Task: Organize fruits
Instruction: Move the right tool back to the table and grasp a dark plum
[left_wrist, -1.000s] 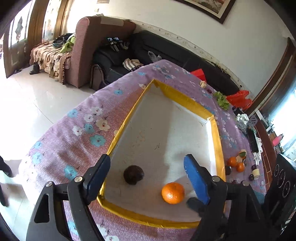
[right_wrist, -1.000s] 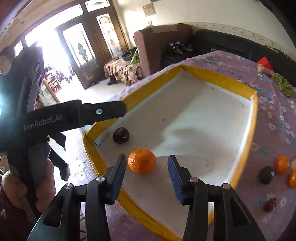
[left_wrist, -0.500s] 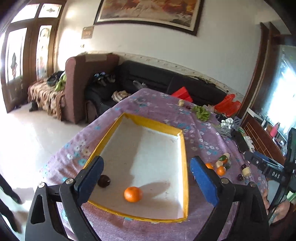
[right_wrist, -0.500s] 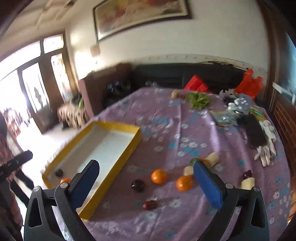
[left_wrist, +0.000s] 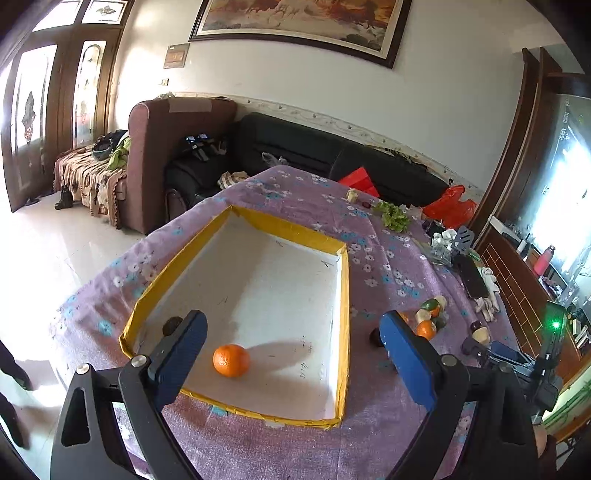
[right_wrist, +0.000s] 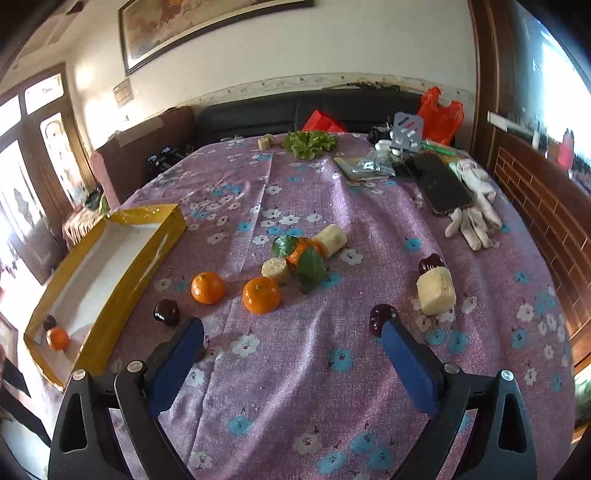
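A yellow-rimmed white tray (left_wrist: 345, 295) lies on the purple flowered cloth, holding one orange (left_wrist: 231, 360) and a dark round fruit (left_wrist: 171, 325). My left gripper (left_wrist: 290, 321) hovers open over the tray's near end, with nothing between its fingers. My right gripper (right_wrist: 291, 326) hangs above the cloth to the right of the tray (right_wrist: 122, 273). Its jaws stand wide and are closing slightly, with nothing between them. Ahead of it lie two oranges (right_wrist: 207, 287) (right_wrist: 261, 294), a leafy orange (right_wrist: 301, 249), dark plums (right_wrist: 166, 312) (right_wrist: 380, 317) and pale cut pieces (right_wrist: 436, 290).
At the table's far end are lettuce (right_wrist: 309, 143), a black phone (right_wrist: 441, 184), white gloves (right_wrist: 474, 210) and a red bag (right_wrist: 441, 110). A dark sofa (left_wrist: 332, 155) stands behind the table. The table's left edge drops to a shiny floor (left_wrist: 44, 258).
My right gripper opened, left the orange in the tray and swung right over the loose fruit. My left gripper drew back and rose, so the whole tray shows.
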